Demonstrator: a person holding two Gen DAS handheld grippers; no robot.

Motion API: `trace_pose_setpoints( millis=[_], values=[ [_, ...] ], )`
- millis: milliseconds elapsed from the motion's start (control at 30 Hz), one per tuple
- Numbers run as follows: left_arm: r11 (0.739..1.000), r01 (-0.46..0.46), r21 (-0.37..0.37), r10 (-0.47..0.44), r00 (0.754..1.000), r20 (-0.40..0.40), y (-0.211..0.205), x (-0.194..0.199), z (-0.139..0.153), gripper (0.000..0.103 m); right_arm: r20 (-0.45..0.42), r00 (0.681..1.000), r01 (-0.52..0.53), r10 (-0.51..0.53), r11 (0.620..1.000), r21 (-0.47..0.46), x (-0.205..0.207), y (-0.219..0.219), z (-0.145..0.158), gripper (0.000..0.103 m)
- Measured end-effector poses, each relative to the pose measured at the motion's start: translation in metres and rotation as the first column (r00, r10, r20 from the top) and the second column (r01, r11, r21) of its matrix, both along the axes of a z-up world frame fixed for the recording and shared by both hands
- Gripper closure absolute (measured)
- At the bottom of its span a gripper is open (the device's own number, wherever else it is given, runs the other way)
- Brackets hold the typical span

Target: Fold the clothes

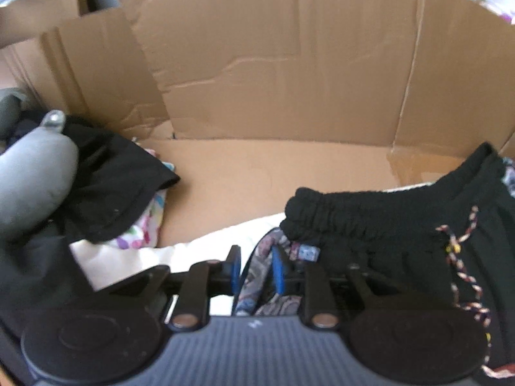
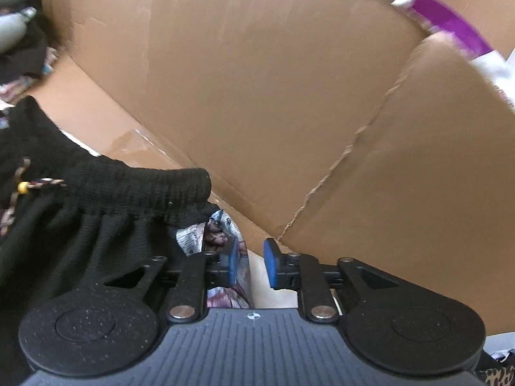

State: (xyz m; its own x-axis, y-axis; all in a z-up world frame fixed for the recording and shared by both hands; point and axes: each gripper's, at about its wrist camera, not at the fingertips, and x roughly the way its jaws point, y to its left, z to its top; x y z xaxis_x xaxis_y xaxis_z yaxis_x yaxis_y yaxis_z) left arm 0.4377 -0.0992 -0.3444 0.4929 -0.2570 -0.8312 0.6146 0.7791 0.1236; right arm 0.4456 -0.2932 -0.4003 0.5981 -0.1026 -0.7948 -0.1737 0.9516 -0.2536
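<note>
Currently noted: black garment (image 1: pixel 386 222) with gathered elastic waistband and braided multicoloured drawstring (image 1: pixel 463 276), lying on a white surface (image 1: pixel 199 251) in front of a large cardboard panel (image 1: pixel 273 74). Waistband stretched between both tools, left end near the left gripper (image 1: pixel 256 268), right end near the right gripper (image 2: pixel 250 265).

Left gripper: jaws parted, blue pads apart, patterned cloth (image 1: pixel 257 276) lying loose in the gap, not pinched. Released.

Right gripper: jaws parted, blue pads apart, patterned cloth (image 2: pixel 222 228) touching the left pad only, pale surface visible through the gap. Released.

Left wrist view, far left: second black garment (image 1: pixel 112 186) heaped over a colourful printed fabric (image 1: pixel 145 228), grey rounded object (image 1: pixel 32 180) just beside it. Right wrist view, top right: purple and white item (image 2: pixel 450 22), blurred, identity not determinable.
</note>
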Motion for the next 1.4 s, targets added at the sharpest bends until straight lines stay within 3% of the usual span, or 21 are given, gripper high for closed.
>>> trace_pose_setpoints(
  millis=[67,133,400,600,733,967,1167,1300,1400],
  values=[
    [1.000,0.005,-0.012,-0.005,1.000,0.007,0.004,-0.010,0.011,0.067,0.009,1.000,-0.006,0.006,1.000,0.013,-0.009,-0.002,0.012,0.074],
    [0.999,0.028,-0.020,-0.028,1.000,0.005,0.005,-0.022,0.021,0.061,0.016,1.000,-0.008,0.007,0.999,0.036,-0.020,-0.008,0.024,0.073],
    [0.991,0.108,-0.077,-0.108,0.994,-0.003,-0.003,-0.089,0.050,0.061,0.035,0.999,0.002,-0.007,0.992,0.124,-0.081,-0.044,0.064,0.073],
    [0.979,0.065,-0.191,-0.078,0.995,-0.062,0.005,-0.141,0.075,0.061,0.101,0.992,0.062,-0.080,0.983,0.175,-0.160,-0.071,0.103,0.073],
    [0.973,0.087,-0.211,-0.108,0.990,-0.088,0.010,-0.177,0.087,0.061,0.107,0.986,0.105,-0.128,0.974,0.200,-0.210,-0.089,0.109,0.073],
    [0.966,0.095,-0.241,-0.135,0.979,-0.154,0.022,-0.222,0.090,0.061,0.102,0.986,0.120,-0.134,0.984,0.135,-0.283,-0.094,0.105,0.073],
    [0.962,0.057,-0.266,-0.129,0.956,-0.262,0.026,-0.246,0.082,0.059,0.096,0.969,0.206,-0.228,0.957,0.203,-0.316,-0.103,0.104,0.073],
    [0.971,-0.026,-0.238,-0.065,0.927,-0.368,0.023,-0.258,0.072,0.052,0.089,0.932,0.325,-0.350,0.920,0.221,-0.328,-0.112,0.108,0.073],
    [0.971,-0.005,-0.240,-0.094,0.912,-0.400,0.018,-0.271,0.063,0.048,0.079,0.926,0.341,-0.370,0.906,0.249,-0.334,-0.115,0.105,0.073]
  ],
)
